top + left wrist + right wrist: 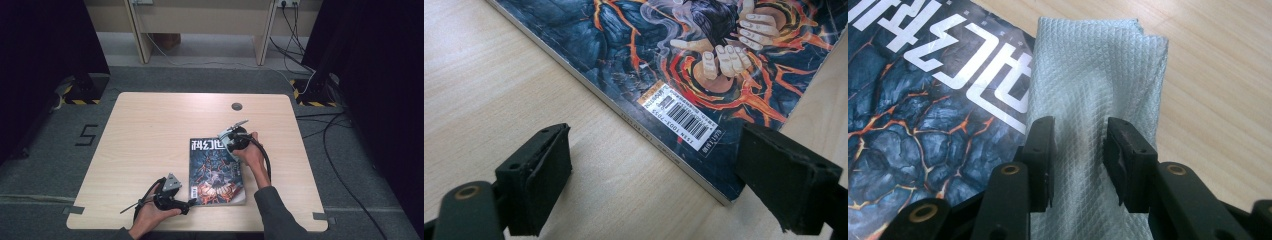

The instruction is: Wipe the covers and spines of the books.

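One magazine (216,172) lies flat on the table (150,130), toward the near edge and a little right of centre, its spine on the left and its title strip on the far end. Left of it and beyond it the tabletop is bare wood, with wide room to move; a small round grommet (236,106) sits near the far edge. The near edge of the table is close behind both my hands. My right gripper (1078,160) is over the magazine's far right corner and pinches one folded white cloth (1098,75): both pads press into the diamond-textured fabric, which bunches into a ridge between them. The cloth lies partly on the cover's title and partly on the bare wood beside the magazine's edge. My left gripper (654,185) rests low by the magazine's near left corner, jaws wide apart and nothing between the pads; the spine and the barcode label (684,117) run diagonally just beyond the jaws, the right pad (786,177) close to the corner, though I cannot tell if it touches. Count: one magazine, one cloth, two grippers, one grommet.
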Tool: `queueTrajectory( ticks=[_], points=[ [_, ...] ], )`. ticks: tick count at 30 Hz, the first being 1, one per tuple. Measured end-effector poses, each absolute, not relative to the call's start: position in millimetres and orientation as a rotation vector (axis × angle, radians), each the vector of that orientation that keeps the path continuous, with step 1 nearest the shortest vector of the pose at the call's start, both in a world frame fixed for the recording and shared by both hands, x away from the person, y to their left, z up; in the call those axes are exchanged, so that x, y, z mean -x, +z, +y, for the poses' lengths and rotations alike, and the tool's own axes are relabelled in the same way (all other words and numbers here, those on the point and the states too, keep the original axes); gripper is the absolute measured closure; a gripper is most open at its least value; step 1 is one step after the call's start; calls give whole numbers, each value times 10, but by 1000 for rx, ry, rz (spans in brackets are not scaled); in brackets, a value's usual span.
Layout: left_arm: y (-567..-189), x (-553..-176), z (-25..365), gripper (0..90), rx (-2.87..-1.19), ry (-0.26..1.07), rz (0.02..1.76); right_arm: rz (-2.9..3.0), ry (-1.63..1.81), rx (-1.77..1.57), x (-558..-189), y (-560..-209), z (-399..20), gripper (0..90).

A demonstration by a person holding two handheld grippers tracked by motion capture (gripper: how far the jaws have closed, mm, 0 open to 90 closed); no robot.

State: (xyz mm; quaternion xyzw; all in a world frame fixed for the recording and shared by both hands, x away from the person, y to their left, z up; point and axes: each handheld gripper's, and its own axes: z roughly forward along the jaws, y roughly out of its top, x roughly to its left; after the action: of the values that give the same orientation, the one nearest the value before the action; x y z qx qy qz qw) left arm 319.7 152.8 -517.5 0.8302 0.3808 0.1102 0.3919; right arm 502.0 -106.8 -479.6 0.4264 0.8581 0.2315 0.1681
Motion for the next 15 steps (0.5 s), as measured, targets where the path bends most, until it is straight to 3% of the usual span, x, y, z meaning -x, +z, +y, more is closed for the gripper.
queueTrajectory(
  ticks=[7,15],
  points=[
    [-5173,-3203,1529,137,-2112,277,963,2442,656,-1205,-5110,-4798,-886,645],
    [-5174,-3199,1530,136,-2111,277,965,2533,760,-1052,-5006,-4840,-358,652]
  ],
)
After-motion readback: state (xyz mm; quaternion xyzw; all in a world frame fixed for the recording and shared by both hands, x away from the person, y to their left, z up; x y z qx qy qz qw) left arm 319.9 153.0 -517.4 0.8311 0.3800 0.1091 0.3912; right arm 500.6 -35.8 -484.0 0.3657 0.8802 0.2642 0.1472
